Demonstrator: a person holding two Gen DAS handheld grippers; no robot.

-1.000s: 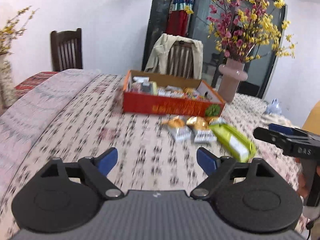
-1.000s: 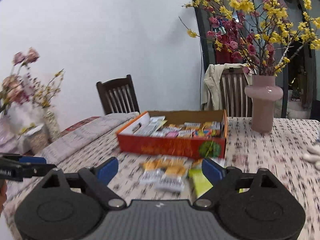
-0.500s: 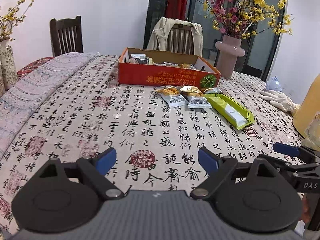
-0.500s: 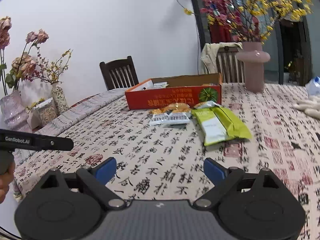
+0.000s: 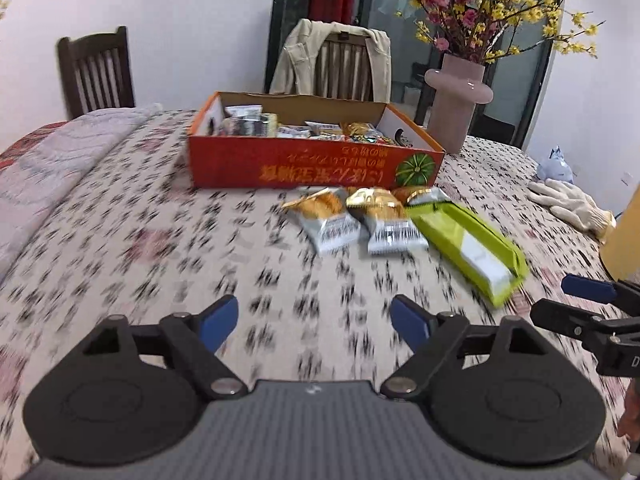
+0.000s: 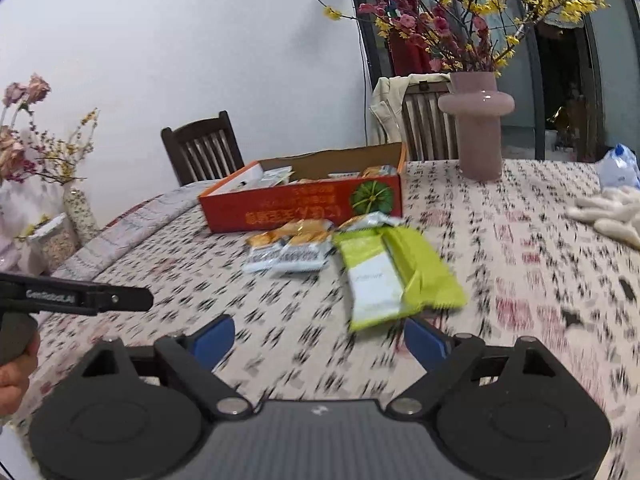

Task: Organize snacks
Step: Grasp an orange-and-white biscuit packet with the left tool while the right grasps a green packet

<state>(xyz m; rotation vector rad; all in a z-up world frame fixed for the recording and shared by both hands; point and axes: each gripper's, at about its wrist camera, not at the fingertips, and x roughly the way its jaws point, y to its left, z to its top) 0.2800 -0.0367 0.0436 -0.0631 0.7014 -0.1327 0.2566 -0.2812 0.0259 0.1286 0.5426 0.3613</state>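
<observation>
My job is to get the loose snacks into the orange box (image 5: 316, 164), which sits upper middle in the left wrist view, already part filled. Just in front of it on the desk (image 5: 120, 240) lie two silver-and-gold snack packets (image 5: 332, 220), side by side and touching, with a third packet half hidden behind them. A long green packet (image 6: 384, 276) lies to their right, at an angle.

To do this well, I would bring each claw down low and flat over one packet. I judge the green packet is best taken across its narrow width, near the middle, so it does not droop. The small packets overlap at their edges, so I should take the outer one first and lift straight up before carrying it over the box wall.

My left claw (image 5: 314, 322) stands apart with only tablecloth between its blue pads; its jaws have just been closing a little, on nothing. My right claw (image 6: 318, 342) is spread wide and empty, its right pad near the green packet's lower end but not touching it.
</observation>
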